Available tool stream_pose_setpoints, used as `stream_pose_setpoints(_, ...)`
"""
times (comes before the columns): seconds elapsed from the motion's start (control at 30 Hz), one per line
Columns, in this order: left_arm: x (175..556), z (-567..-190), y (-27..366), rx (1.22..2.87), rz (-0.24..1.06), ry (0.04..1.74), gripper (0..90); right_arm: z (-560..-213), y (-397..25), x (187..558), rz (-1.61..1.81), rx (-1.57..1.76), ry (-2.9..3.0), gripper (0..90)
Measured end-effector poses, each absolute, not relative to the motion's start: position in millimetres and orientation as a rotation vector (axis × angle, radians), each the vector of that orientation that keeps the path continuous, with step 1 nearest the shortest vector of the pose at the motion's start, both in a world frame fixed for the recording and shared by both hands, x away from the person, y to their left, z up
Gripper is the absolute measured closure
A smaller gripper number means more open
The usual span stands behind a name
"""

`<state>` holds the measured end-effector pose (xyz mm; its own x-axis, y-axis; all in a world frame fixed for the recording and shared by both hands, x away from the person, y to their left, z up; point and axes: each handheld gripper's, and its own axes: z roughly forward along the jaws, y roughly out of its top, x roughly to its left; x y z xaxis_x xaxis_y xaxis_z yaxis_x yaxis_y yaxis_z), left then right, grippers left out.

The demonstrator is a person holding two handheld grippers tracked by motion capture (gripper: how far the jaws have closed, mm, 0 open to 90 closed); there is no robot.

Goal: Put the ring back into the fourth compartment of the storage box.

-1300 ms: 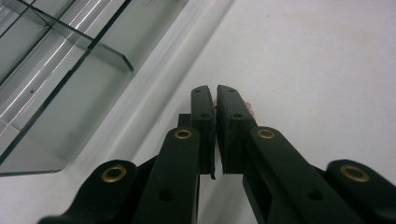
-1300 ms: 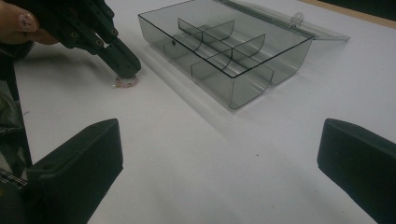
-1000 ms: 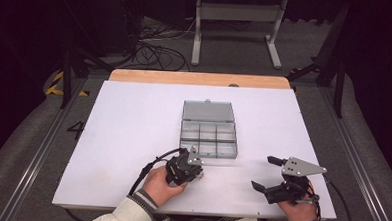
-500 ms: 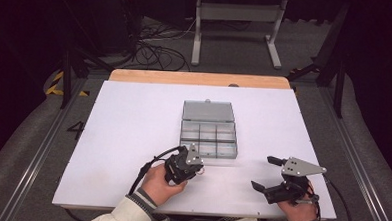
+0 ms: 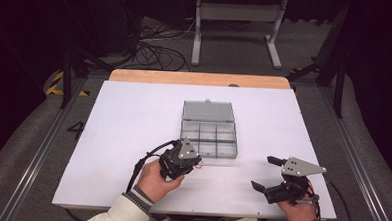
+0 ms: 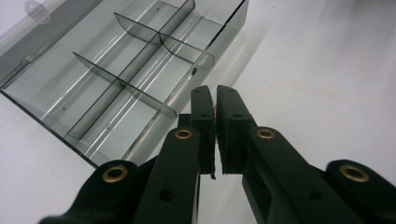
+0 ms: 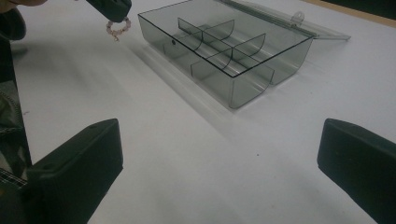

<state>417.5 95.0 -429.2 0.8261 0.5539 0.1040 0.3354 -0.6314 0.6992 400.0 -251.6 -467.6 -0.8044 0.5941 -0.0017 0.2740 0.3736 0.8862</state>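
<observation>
Left claw holds tiny beads by the open box.
White table (image 5: 123, 122) fills mid frame w/ clear box (image 5: 209, 128) at center; right claw (image 5: 268, 173), lower right, is spread wide; left claw (image 5: 198, 161) is pinched on pink bead string (image 7: 116, 29), just left of box's near corner.

Lighting is pretty even from overhead, so the white table (image 5: 133, 118) is bright while everything around it drops into near black. The clear box (image 7: 224, 51) throws soft streaky shadows (some glare on its walls), and the close-up jaws look blurry.
</observation>
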Motion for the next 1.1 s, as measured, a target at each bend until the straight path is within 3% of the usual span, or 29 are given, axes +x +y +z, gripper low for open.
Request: stream_pose_setpoints(1.1, 420, -411, 105, 2.249, 0.454, 0.653, 86.3, -468, -251, 400, 1.398, 0.760, 2.322, 0.7)
